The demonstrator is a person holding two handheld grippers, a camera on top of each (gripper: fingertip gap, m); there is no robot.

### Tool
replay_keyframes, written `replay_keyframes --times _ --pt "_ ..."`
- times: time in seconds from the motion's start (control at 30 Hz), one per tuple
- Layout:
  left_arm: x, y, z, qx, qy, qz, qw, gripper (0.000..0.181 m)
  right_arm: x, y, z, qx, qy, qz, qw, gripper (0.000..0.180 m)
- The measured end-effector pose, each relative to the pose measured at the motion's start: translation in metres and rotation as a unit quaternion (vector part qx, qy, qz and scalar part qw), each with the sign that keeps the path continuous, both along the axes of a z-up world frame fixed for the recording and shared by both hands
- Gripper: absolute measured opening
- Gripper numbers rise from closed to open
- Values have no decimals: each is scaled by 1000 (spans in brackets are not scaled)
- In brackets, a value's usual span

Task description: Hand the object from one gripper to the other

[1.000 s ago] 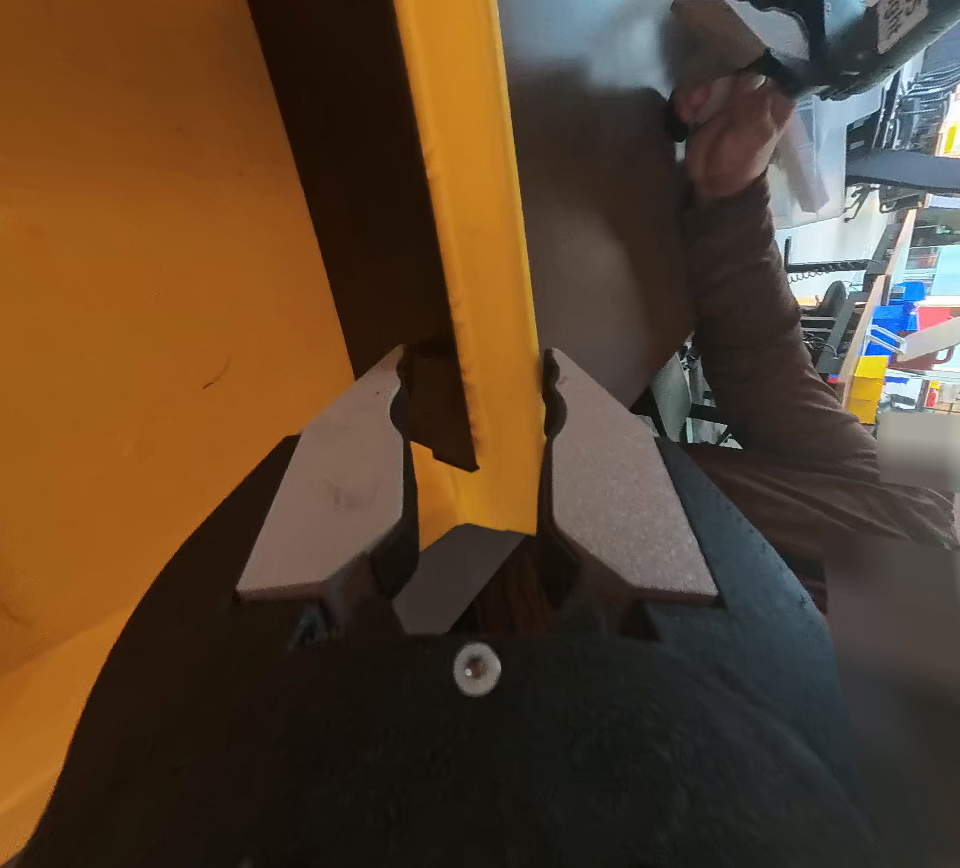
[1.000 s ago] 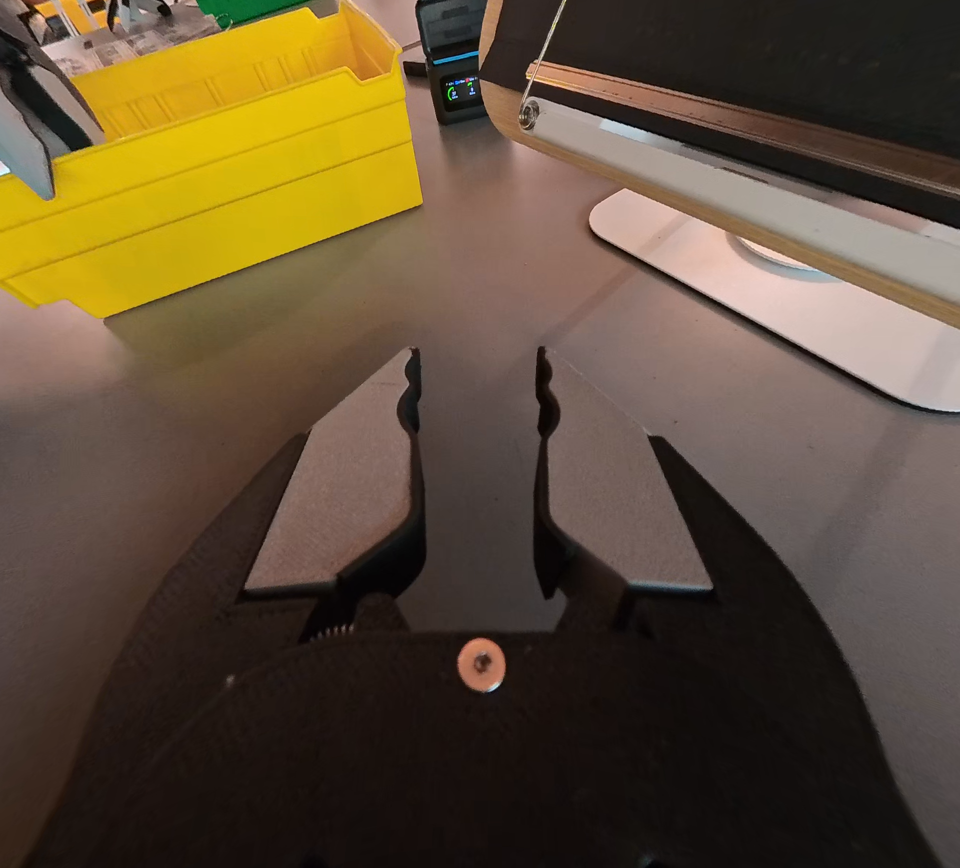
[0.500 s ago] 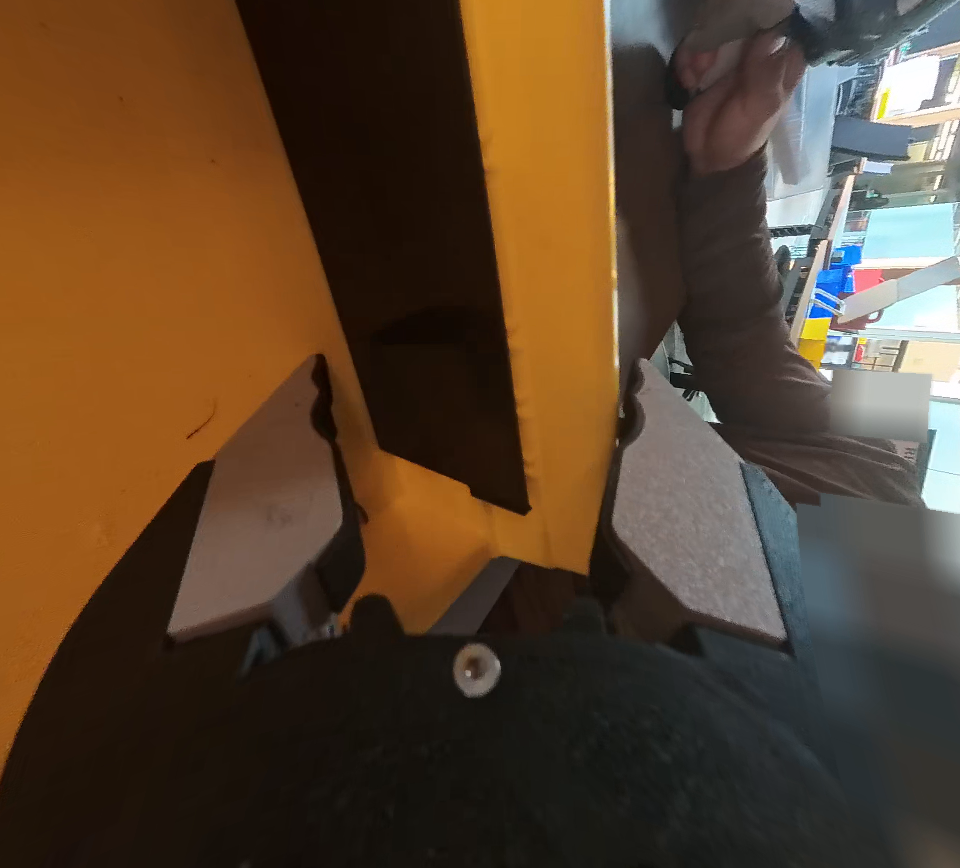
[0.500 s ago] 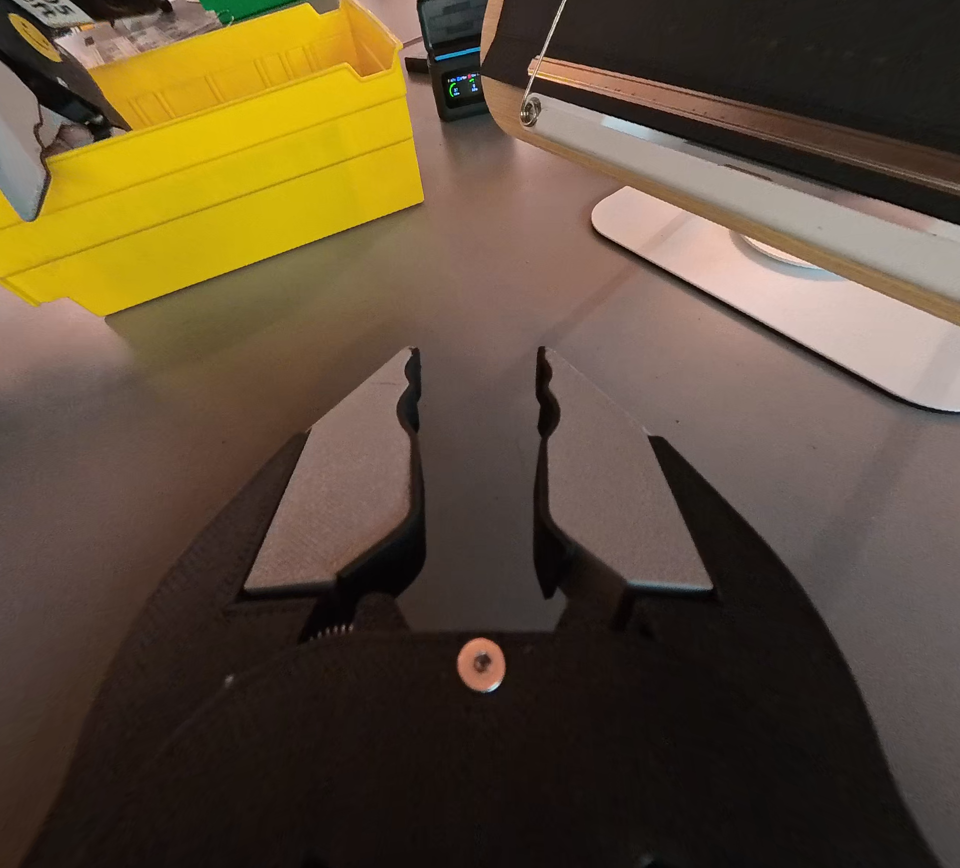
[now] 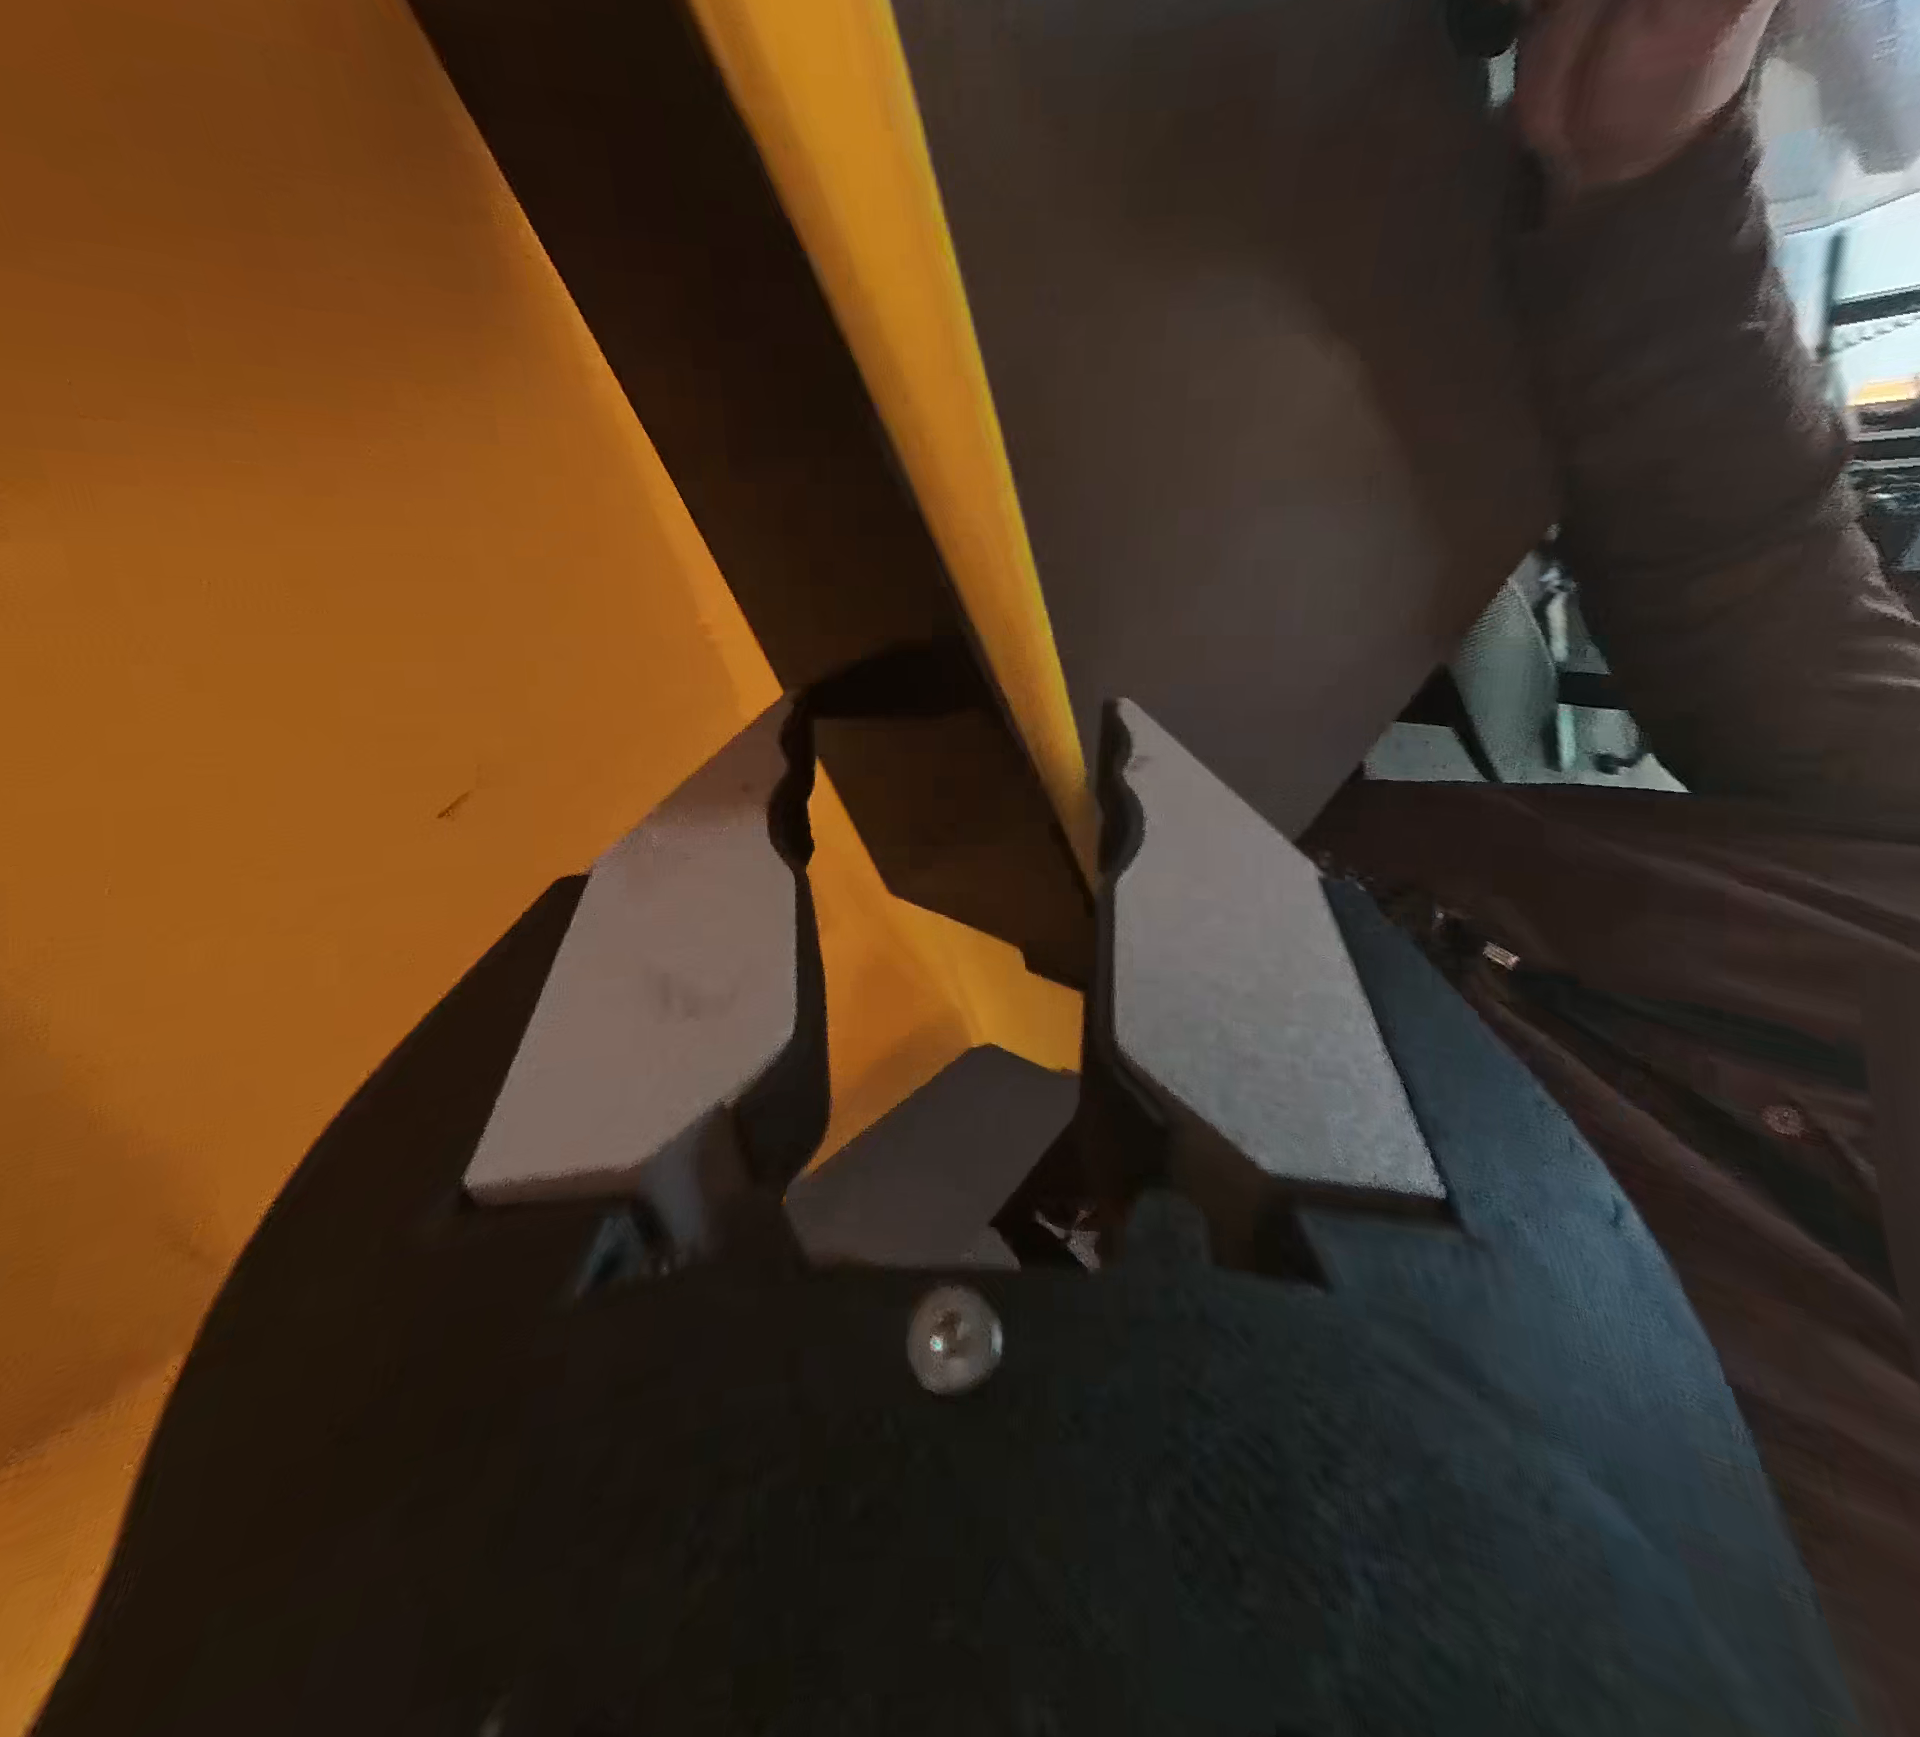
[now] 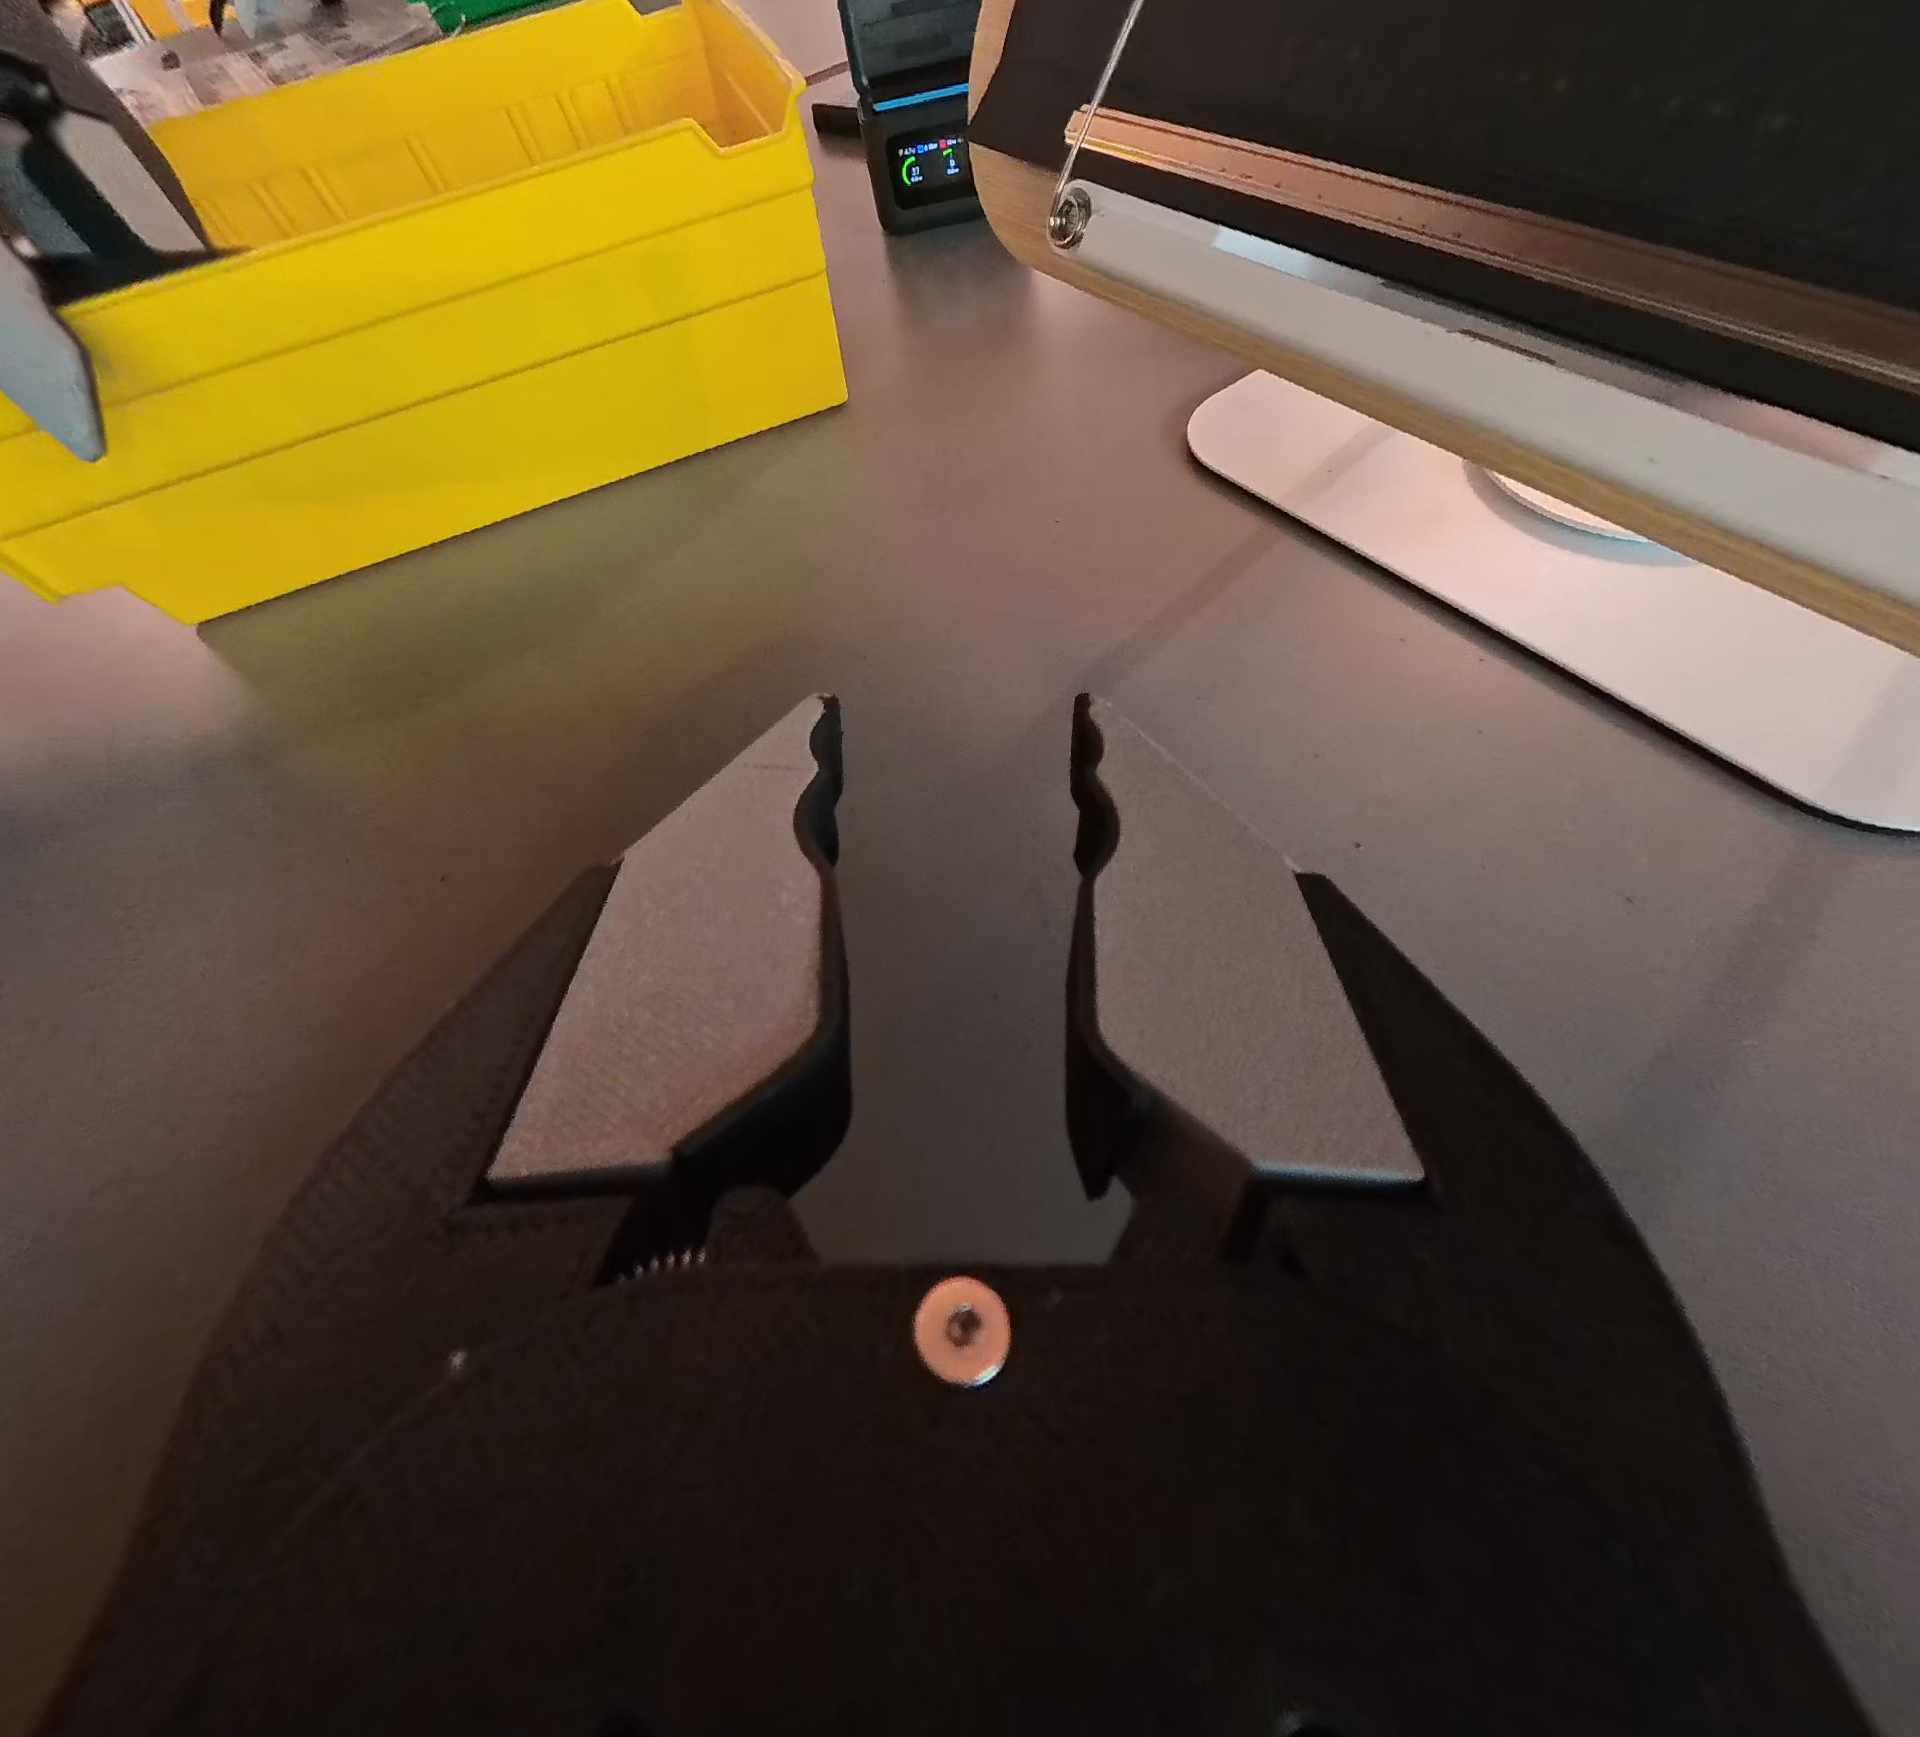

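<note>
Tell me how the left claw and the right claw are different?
The left claw grips the yellow bin's rim; the right claw holds nothing. The left claw is right up against the bin; the right claw hangs over the grey table, apart from the bin. Both have grey fingers on black bodies.

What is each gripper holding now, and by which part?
The left gripper grips the yellow plastic storage bin by the rim of its wall. The right gripper is open and holds nothing.
</note>
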State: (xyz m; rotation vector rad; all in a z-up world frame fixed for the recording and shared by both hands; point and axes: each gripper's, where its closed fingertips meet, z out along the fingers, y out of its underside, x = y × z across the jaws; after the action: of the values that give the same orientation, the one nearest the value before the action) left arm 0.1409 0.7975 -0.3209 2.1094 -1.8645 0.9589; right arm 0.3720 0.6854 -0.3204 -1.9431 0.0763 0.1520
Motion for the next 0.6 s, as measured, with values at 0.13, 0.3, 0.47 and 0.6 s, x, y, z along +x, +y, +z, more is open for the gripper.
replay_keyframes --times 0.13,0.3,0.47,0.6 --pt "-1 5 9 14 -16 -1 1000 43 0 0 0 1 -1 0 1000 41" --pt "-8 15 12 60 -18 -7 998 35 0 0 0 0 -1 1 1000 41" --pt "-9 24 30 60 -46 6 997 24 -2 0 -1 -3 -4 3 1000 40" --pt "-11 28 36 75 -54 10 996 20 -3 1 -1 -4 -7 5 1000 40"
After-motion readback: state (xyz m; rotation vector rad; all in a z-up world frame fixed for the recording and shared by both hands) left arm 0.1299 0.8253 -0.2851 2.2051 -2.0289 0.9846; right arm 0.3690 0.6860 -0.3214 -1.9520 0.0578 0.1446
